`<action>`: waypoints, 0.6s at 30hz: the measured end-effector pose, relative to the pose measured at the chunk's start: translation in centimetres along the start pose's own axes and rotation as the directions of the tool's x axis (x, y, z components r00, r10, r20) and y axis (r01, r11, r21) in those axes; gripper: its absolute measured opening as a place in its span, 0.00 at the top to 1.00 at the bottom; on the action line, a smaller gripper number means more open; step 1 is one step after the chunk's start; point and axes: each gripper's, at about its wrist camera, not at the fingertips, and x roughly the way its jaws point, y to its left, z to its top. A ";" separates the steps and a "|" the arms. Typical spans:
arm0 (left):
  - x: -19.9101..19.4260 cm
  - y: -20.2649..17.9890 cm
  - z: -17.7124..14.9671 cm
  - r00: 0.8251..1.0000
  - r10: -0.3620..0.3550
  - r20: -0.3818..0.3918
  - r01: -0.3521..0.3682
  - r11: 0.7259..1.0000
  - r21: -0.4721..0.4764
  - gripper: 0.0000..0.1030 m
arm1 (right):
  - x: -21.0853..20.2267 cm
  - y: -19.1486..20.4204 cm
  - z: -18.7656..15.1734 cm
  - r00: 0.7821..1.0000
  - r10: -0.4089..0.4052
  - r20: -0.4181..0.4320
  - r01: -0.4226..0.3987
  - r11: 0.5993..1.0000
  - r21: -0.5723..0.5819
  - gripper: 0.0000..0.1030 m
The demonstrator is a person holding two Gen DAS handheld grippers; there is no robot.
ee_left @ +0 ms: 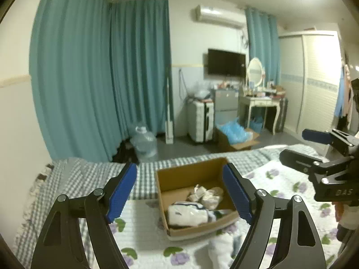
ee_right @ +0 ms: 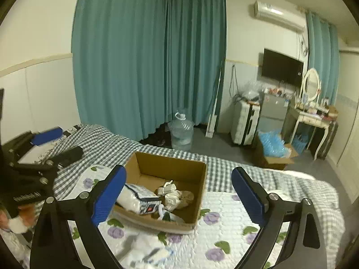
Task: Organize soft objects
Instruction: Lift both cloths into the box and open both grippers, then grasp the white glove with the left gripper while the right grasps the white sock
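Looking along my left hand-held gripper (ee_left: 180, 192), I see its two blue fingers spread wide apart with nothing between them. A brown cardboard box (ee_left: 195, 196) sits on the bed (ee_left: 94, 174), just past the fingertips and framed between them. Inside the box lie a white folded cloth with dark stripes (ee_left: 190, 215) and some small cream bundles (ee_left: 207, 195) behind it. Another white soft thing (ee_left: 221, 248) lies on the flowery quilt (ee_left: 143, 224) in front of the box, low between the fingers, but it looks blurry.

My right hand-held gripper (ee_right: 179, 196) is spread wide too and holds nothing. From its camera, the same box (ee_right: 166, 190) sits ahead between the fingers, a bit to the left. The white cloth (ee_right: 136, 198) leans on the near left side of the box, close to the left finger. Blurry white things (ee_right: 145, 254) lie on the quilt near the bottom edge.

In the left view, the right gripper hangs above the bed, off to the right of the box.
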 end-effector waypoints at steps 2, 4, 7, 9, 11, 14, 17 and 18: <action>-2.8 -0.1 0.1 1.000 0.005 0.028 -0.005 1.000 -0.003 0.23 | -2.4 0.5 0.0 1.000 -0.008 0.017 0.008 1.000 -0.014 0.06; -4.8 -0.1 -0.1 0.999 0.004 0.045 -0.004 1.000 -0.001 0.23 | -5.3 1.1 -0.2 0.999 -0.017 0.040 0.018 0.999 -0.029 0.06; -7.3 -0.1 -0.9 0.997 0.039 0.073 -0.038 0.999 -0.012 0.23 | -8.9 2.1 -1.0 0.996 -0.025 0.082 0.029 0.998 -0.048 0.06; -8.2 -0.4 -1.6 0.997 0.039 0.067 -0.038 0.999 -0.020 0.23 | -10.5 2.5 -1.6 0.996 -0.025 0.089 0.029 0.998 -0.047 0.06; -8.5 -0.3 -2.5 0.998 0.039 0.049 -0.037 0.999 -0.032 0.23 | -11.6 2.9 -2.5 0.996 -0.013 0.084 0.017 0.999 -0.050 0.06; -8.3 -0.5 -4.1 0.999 0.041 0.026 -0.040 0.999 -0.031 0.23 | -12.3 3.9 -4.5 0.996 -0.024 0.085 0.030 0.998 -0.060 0.06; -6.8 -0.6 -6.5 0.999 0.045 -0.027 -0.046 0.998 -0.038 0.23 | -11.7 4.2 -7.0 0.997 -0.030 0.067 0.034 0.998 -0.054 0.06; -6.5 -0.6 -7.2 0.998 0.042 -0.044 -0.044 0.998 -0.045 0.23 | -11.1 4.2 -7.9 0.998 -0.020 0.054 0.023 0.999 -0.043 0.06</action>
